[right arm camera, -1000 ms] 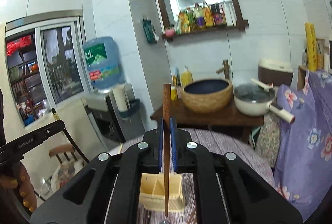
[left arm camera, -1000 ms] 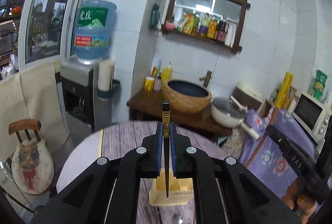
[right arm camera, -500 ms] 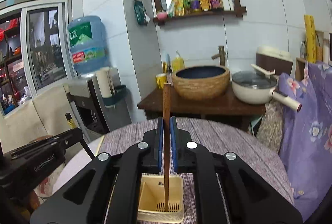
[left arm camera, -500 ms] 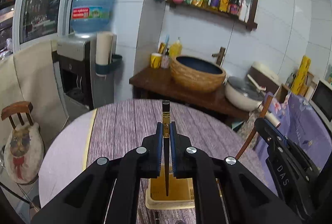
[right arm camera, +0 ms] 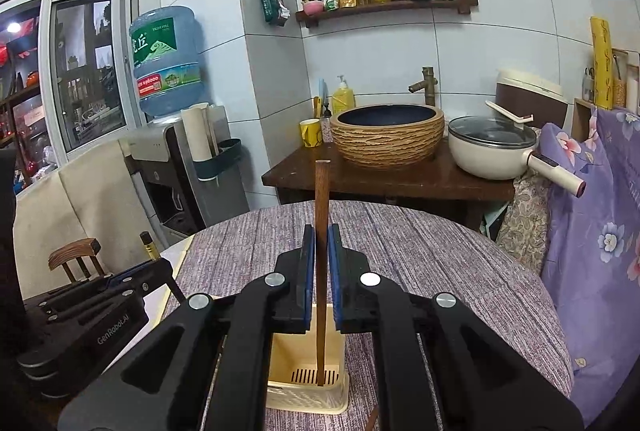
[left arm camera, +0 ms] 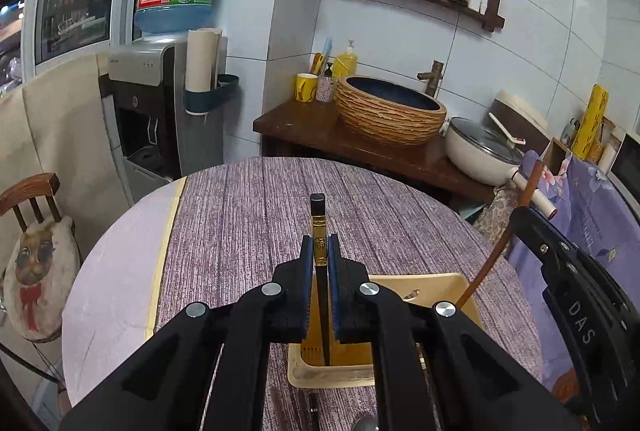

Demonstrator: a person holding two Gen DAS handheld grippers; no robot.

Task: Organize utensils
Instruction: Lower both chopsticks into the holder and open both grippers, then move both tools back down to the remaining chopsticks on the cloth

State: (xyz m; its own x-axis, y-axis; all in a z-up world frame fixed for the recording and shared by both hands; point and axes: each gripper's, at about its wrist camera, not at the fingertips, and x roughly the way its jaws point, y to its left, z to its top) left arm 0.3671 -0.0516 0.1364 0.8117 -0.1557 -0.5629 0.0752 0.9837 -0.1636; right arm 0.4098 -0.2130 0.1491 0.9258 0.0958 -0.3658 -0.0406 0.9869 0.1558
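Observation:
My left gripper [left arm camera: 319, 251] is shut on a black chopstick with a gold band [left arm camera: 319, 227], held upright with its lower end inside the cream utensil holder [left arm camera: 440, 281]. My right gripper [right arm camera: 320, 243] is shut on a brown wooden chopstick [right arm camera: 321, 191], also upright, its tip down in the same cream holder [right arm camera: 308, 397]. The right gripper [left arm camera: 576, 295] shows at the right of the left wrist view with the brown chopstick [left arm camera: 496, 251]. The left gripper [right arm camera: 100, 307] shows at the lower left of the right wrist view.
The holder stands on a round table with a purple striped cloth [left arm camera: 256, 215]. More utensils lie on the cloth near me [left arm camera: 314, 411]. Beyond are a wooden stand with a basin [left arm camera: 390, 109], a pot [left arm camera: 480, 147], a water dispenser [left arm camera: 160, 103] and a chair [left arm camera: 36, 243].
Both grippers have tilted down and moved lower toward the table, bringing both chopsticks' lower ends down into the cream holder. Both stay shut.

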